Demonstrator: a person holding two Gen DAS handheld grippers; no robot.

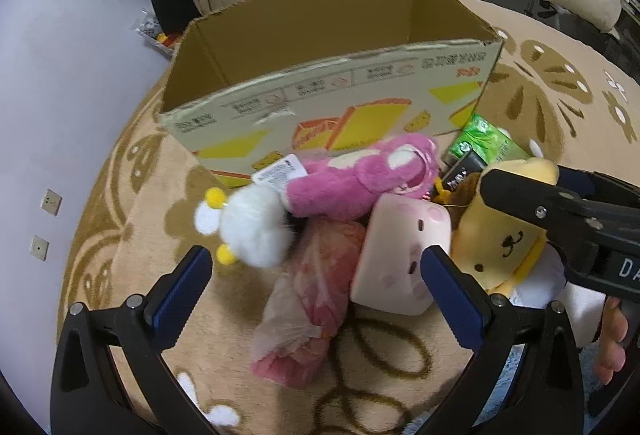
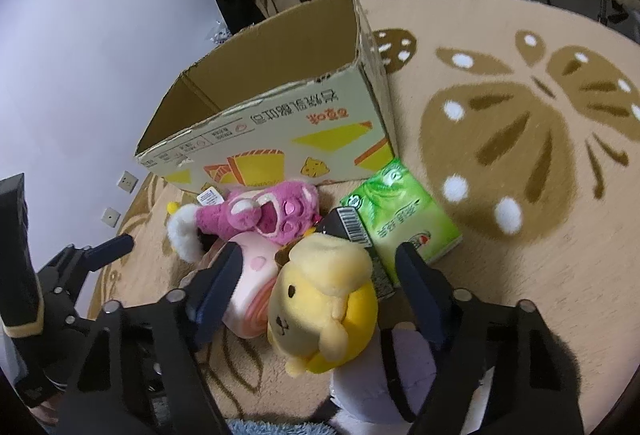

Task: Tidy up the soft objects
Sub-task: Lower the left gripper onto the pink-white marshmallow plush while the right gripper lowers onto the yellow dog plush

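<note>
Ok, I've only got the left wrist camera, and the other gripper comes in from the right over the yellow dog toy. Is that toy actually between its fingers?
Observer: Yes. In the right wrist view the yellow dog toy sits between the fingers of the right gripper, with a gap on each side, so it isn't pinched.
Operator: And the green pack behind it, I only see a bit. How does it lie?
Observer: The green tissue pack lies flat on the rug, with its far end close to the near corner of the cardboard box.
</note>
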